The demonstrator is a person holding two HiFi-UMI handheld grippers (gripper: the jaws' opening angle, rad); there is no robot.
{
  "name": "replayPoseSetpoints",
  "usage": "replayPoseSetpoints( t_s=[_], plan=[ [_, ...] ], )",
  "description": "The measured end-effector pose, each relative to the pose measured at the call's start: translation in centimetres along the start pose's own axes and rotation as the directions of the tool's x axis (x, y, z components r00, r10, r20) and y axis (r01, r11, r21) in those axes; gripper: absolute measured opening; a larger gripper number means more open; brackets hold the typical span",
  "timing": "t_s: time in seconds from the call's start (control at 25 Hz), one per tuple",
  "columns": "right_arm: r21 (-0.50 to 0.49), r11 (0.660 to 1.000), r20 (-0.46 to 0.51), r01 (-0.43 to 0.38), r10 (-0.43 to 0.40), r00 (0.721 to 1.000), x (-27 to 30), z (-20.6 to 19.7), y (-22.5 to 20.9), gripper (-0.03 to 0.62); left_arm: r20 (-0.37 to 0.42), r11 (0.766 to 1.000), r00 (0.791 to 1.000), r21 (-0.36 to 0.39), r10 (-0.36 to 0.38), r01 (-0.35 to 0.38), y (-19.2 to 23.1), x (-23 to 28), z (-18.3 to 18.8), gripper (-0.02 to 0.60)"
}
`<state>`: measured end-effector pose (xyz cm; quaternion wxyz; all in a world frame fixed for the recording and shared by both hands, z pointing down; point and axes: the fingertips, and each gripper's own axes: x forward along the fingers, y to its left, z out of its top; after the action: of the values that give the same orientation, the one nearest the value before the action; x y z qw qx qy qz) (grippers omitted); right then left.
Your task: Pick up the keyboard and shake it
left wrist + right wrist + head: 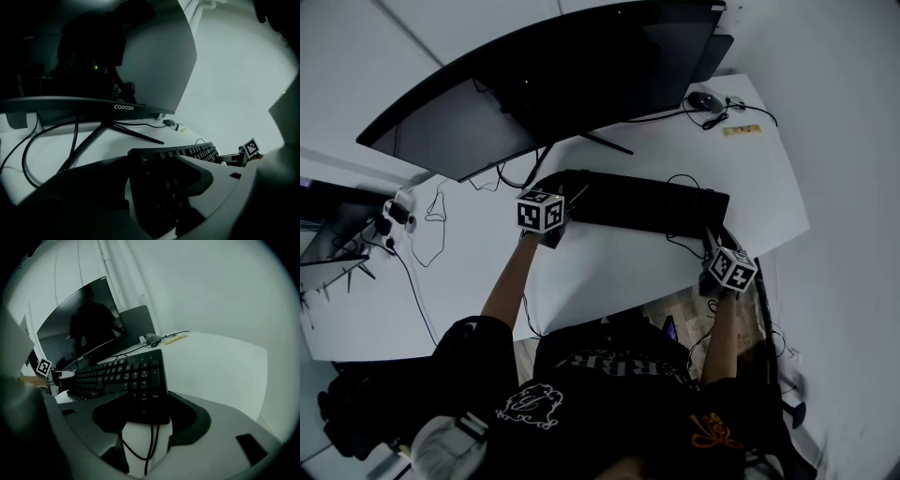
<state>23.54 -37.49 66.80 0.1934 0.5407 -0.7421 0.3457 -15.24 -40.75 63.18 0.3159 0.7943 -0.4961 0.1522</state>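
At the far left of the white desk point(609, 272), a power strip point(394, 216) lay with loose cables around it. The dark curved monitor point(553, 84) stood on its splayed stand behind the work area, with its screen off.

You held the left gripper point(555, 230) at the left end of the black keyboard point(647, 204). In the left gripper view, its jaws were spread wide. The corner with the Esc key sat between them, and no pad could be seen pressing on it.

The keyboard lay flat on the desk in front of the monitor stand. It ran from the left gripper to the right gripper and was not lifted.

You held the right gripper point(719, 251) at the keyboard's right end, near the desk's front edge. In the right gripper view, its jaws also stood apart. The number-pad corner lay between them with a gap visible on either side. A thin black cable point(151, 441) hung down below that corner, between the jaws.

At the far right rear of the desk, a mouse point(705, 99) sat beside a small yellow strip point(741, 129).
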Motion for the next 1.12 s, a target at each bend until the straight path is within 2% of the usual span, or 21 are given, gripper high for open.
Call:
replayPoseSetpoints(
  t_s=[0.16, 0.36, 0.64, 0.76, 0.96, 1.12],
  plan=[
    [0.024, 1.000, 0.000, 0.012, -0.012, 1.000, 0.8, 0.0, -0.3, 0.244, -0.040, 0.997, 0.999, -0.077, 0.028, -0.031, 1.3, 1.3, -1.7, 0.295],
    [0.026, 1.000, 0.009, 0.006, -0.006, 1.000, 1.1, 0.2, -0.4, 0.245, -0.059, 0.996, 0.997, -0.071, 0.057, -0.061, 1.9, 2.2, -2.3, 0.298],
    [0.061, 0.998, 0.042, -0.007, 0.004, 0.999, 0.0, 0.7, -0.5, 0.228, -0.054, 0.991, 0.991, 0.065, 0.119, -0.116, 0.8, 1.1, -1.3, 0.301],
    [0.082, 0.995, 0.090, -0.052, 0.045, 0.995, -1.5, 1.5, 0.5, 0.219, -0.020, 0.991, 0.996, 0.097, 0.092, -0.089, -1.1, -0.4, -0.8, 0.301],
    [0.062, 0.984, 0.130, -0.165, 0.156, 0.979, -3.8, 2.2, 3.4, 0.213, 0.022, 0.983, 1.000, 0.182, 0.022, -0.026, -5.6, -2.9, -0.3, 0.298],
    [0.033, 0.972, 0.135, -0.233, 0.227, 0.964, -5.3, 1.7, 5.8, 0.197, 0.064, 0.982, 0.997, 0.189, -0.031, 0.019, -9.6, -4.8, -0.4, 0.287]
  ],
)
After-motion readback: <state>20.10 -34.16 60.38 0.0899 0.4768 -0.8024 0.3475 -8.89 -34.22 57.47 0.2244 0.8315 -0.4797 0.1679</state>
